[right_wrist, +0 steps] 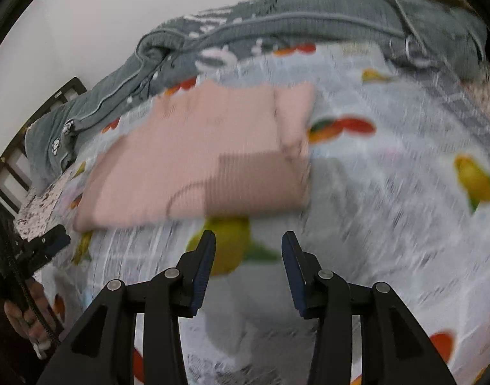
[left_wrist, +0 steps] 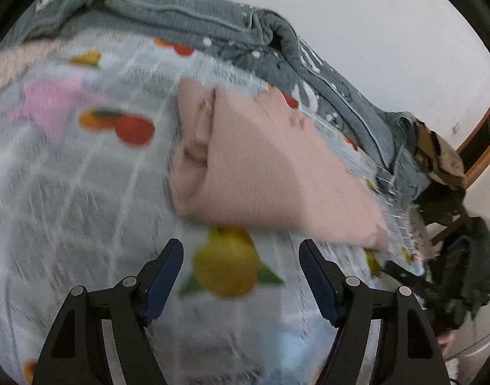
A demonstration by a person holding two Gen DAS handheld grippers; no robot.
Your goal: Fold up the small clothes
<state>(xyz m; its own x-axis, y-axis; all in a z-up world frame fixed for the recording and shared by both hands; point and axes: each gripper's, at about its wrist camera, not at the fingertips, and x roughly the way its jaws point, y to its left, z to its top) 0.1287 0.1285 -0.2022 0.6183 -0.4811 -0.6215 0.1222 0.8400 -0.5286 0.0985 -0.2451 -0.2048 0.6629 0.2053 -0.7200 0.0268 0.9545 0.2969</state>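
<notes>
A folded pale pink garment (left_wrist: 261,166) lies flat on the fruit-printed bedsheet (left_wrist: 84,176). My left gripper (left_wrist: 241,250) hovers just short of the garment's near edge, jaws open, only the sheet showing between them. The right wrist view has the same pink garment (right_wrist: 206,157) ahead and to the left. Short of its near edge, my right gripper (right_wrist: 248,240) is open, narrower than the left, with nothing in it. The left gripper (right_wrist: 49,243) shows at the left edge of that view, held by a hand (right_wrist: 26,317).
A grey blanket (left_wrist: 212,16) with small white prints lies bunched along the far side of the bed against a white wall. A pink cloth (left_wrist: 52,102) lies blurred on the sheet at left. Dark clothing (left_wrist: 463,263) and a wooden chair stand off the bed's right end.
</notes>
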